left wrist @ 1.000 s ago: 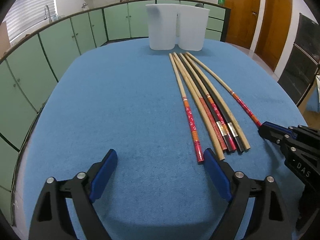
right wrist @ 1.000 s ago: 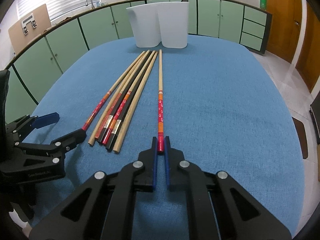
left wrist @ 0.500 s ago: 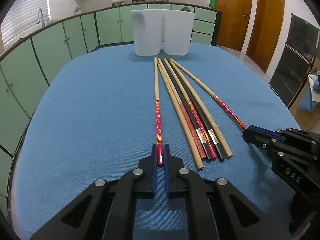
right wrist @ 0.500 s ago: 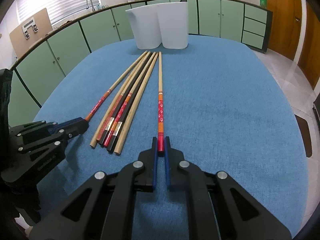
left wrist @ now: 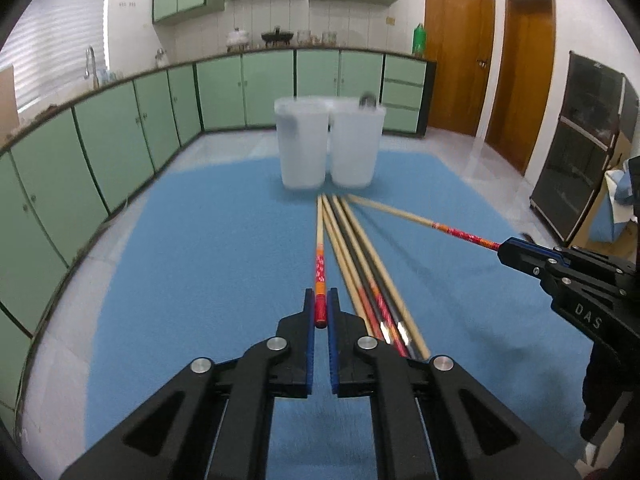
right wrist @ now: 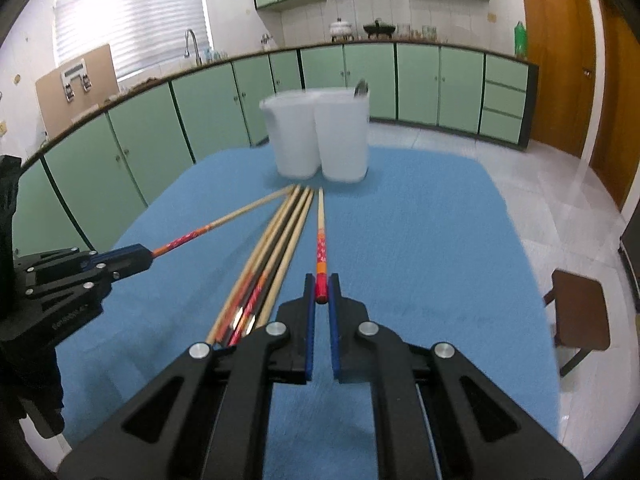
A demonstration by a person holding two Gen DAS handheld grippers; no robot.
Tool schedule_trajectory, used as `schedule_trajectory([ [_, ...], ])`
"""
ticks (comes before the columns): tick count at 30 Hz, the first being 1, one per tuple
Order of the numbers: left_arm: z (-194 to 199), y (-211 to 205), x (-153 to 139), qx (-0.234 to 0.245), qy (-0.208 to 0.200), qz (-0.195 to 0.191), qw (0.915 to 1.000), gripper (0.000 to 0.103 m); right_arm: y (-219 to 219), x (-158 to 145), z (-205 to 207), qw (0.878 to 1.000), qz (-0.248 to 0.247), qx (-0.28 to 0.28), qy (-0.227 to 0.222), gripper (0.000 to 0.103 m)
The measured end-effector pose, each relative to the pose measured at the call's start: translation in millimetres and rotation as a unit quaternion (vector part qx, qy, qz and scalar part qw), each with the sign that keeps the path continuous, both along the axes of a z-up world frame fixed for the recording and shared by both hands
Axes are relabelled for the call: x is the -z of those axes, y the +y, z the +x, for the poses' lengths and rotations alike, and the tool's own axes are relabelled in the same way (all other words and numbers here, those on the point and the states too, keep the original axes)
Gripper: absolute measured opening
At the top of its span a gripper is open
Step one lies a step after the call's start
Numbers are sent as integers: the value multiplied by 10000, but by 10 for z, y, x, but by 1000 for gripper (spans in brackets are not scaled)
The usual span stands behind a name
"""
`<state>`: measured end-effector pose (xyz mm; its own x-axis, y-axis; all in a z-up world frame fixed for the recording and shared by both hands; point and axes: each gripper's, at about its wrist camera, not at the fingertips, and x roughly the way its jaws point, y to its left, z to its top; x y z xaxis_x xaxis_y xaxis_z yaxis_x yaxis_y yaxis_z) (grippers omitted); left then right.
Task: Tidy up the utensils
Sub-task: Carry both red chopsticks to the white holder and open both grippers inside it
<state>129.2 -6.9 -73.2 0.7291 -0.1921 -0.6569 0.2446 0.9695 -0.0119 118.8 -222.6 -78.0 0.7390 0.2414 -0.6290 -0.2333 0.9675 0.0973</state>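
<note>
Surroundings: green cabinets [left wrist: 120, 132] along the far walls, wooden doors [left wrist: 460, 52] to the right, a sink tap [right wrist: 192, 42] under a blinded window. Surface [left wrist: 200, 260]: covered in blue cloth. At its far end, two white containers [left wrist: 328, 144] side by side and touching, the right one with a dark utensil tip showing above its rim. In front of them, a loose bundle of chopsticks [left wrist: 372, 276], pale and dark with red ends, lying lengthwise on the cloth between the two tools. Left tool [left wrist: 320, 316]: jaws closed together on the red end of one red-patterned chopstick [left wrist: 319, 264], whose pale tip points toward the containers, just left of the bundle. Right tool [right wrist: 320, 294]: jaws likewise clamped on the red end of a second patterned chopstick [right wrist: 321, 240], just right of the bundle, tip near the containers. Both views are motion-blurred.
</note>
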Motion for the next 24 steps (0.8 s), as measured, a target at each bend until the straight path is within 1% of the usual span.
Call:
schedule_trajectory([
  [8,155,90,-576,71,-689,-176,9974,6,-126,-617,188,9981,187,-65,-586,5],
  [13,349,87,-856,249,-912,-381,9948,6,-185,-973,393,9960,311,-223,-805,5],
  [16,478,59,-986,324,-1052,-362,9933,6,-180,-1133,562,9956,263,-313,-843,5],
  [24,757,-11,-1214,474,-1227,-427,9904,6,-189,-1433,935,9947,383,-512,-811,5],
])
